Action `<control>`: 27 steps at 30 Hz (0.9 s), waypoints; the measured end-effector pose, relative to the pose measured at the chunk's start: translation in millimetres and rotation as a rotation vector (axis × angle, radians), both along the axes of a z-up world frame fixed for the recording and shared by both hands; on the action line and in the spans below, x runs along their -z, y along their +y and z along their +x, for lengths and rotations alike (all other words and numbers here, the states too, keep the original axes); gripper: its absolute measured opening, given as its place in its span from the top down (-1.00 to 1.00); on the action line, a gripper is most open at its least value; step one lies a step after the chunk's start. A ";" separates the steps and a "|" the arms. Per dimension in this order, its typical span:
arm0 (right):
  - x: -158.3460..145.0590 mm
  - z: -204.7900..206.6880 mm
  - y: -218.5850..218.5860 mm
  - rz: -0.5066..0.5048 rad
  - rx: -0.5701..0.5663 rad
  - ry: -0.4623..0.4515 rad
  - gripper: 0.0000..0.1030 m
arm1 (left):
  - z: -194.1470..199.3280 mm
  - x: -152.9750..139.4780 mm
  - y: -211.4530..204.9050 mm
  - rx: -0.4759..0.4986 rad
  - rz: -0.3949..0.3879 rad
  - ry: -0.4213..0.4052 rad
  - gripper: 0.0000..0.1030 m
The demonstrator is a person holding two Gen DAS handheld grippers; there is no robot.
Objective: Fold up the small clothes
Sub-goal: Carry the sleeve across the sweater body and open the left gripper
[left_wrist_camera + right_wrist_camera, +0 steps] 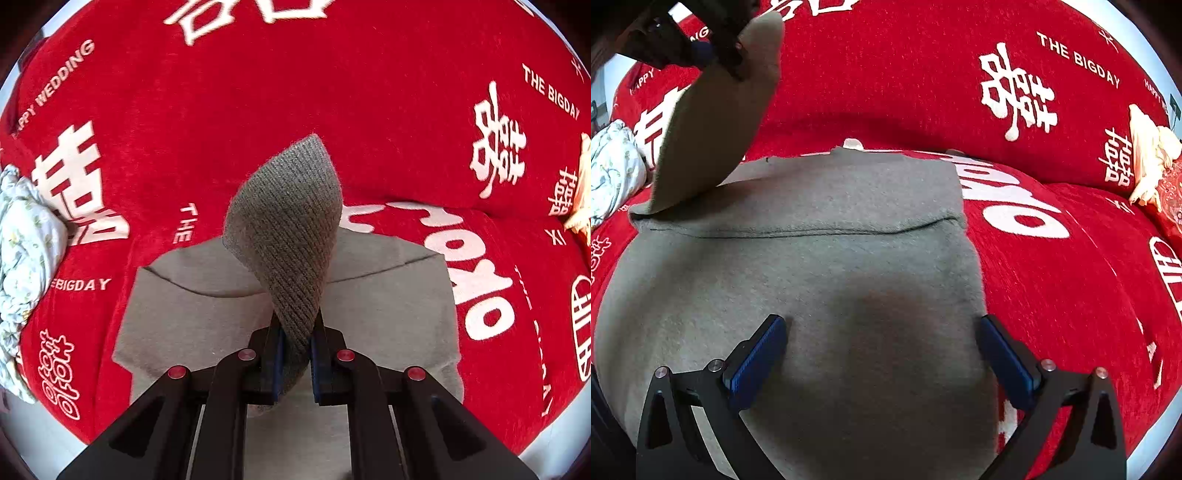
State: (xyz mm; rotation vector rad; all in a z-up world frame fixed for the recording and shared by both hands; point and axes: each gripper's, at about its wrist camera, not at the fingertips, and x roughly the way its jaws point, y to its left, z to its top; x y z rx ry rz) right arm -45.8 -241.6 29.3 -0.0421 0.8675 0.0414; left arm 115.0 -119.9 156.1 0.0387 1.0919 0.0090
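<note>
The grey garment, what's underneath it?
The grey garment lies on a red printed blanket, which shows all around it. Whatever the blanket covers is hidden, as is anything directly beneath the garment.

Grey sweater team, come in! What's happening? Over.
Left gripper shut on ribbed cuff, sleeve lifted. Right gripper open above grey sweater. Nothing in the way on red blanket.

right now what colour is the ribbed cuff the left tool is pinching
Dark grey ribbed knit, darker than the light grey garment under it. The ribbed cuff shows best in the left wrist view.
</note>
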 end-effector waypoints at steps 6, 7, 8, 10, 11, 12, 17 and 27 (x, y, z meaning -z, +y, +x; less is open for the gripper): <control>-5.1 -4.7 -10.1 0.036 0.014 -0.008 -1.00 | 12.2 21.0 -19.4 -0.001 -0.023 0.004 0.76; -5.5 -5.1 -10.2 0.034 0.013 -0.008 -1.00 | 13.1 24.7 -24.7 0.006 -0.023 0.001 0.76; -5.8 -5.8 -10.3 0.031 0.011 -0.009 -1.00 | 13.6 27.8 -29.5 0.014 -0.021 0.000 0.76; -5.8 -7.7 -10.2 0.022 0.007 -0.010 -1.00 | 15.5 36.3 -41.9 0.038 -0.013 0.011 0.76; -5.5 -8.2 -10.1 0.016 0.006 -0.009 -1.00 | 16.4 40.9 -48.1 0.049 -0.009 0.021 0.75; -5.1 -8.7 -10.3 0.010 0.004 -0.006 -1.00 | 17.1 45.4 -53.6 0.059 -0.007 0.030 0.75; -4.0 -13.2 -14.6 0.000 0.006 -0.003 -1.00 | 19.5 69.8 -73.6 0.088 0.000 0.074 0.75; -0.5 -15.5 -22.3 0.001 0.022 0.010 -1.00 | 20.4 96.3 -96.5 0.128 0.001 0.115 0.75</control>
